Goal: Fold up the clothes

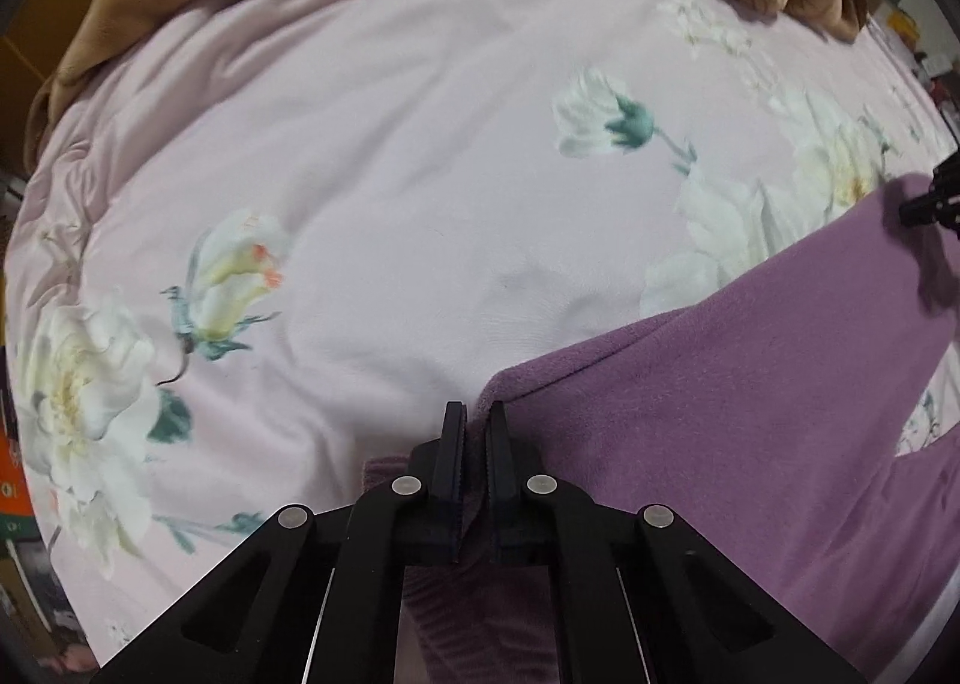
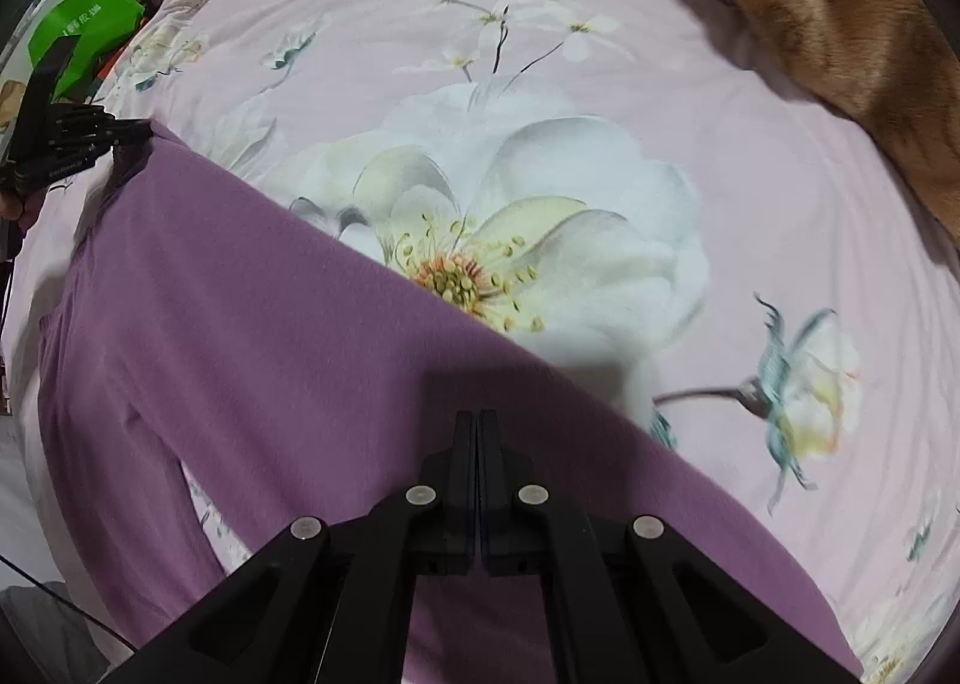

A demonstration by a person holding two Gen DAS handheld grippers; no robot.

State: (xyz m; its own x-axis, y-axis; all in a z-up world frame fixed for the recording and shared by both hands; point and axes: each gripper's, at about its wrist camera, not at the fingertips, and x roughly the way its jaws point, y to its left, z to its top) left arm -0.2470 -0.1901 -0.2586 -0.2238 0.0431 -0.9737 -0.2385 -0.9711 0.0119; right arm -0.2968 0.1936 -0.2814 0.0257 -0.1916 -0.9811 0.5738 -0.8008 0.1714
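Writing on green bag (image 2: pixel 84 33) unreadable; both grippers pinch purple garment (image 2: pixel 270 354).

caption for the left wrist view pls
Left gripper shut on a corner of the purple garment, over a pink floral sheet.

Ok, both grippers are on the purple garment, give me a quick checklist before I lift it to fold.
1. Left gripper shut on garment edge: ok.
2. Right gripper shut on garment: ok, jaws together over the fabric edge.
3. Edge between the grippers taut: ok, it runs straight.
4. Bedsheet ahead free for laying down: ok.
5. Brown blanket apart from garment: ok.
6. Sleeves hanging free: cannot tell.
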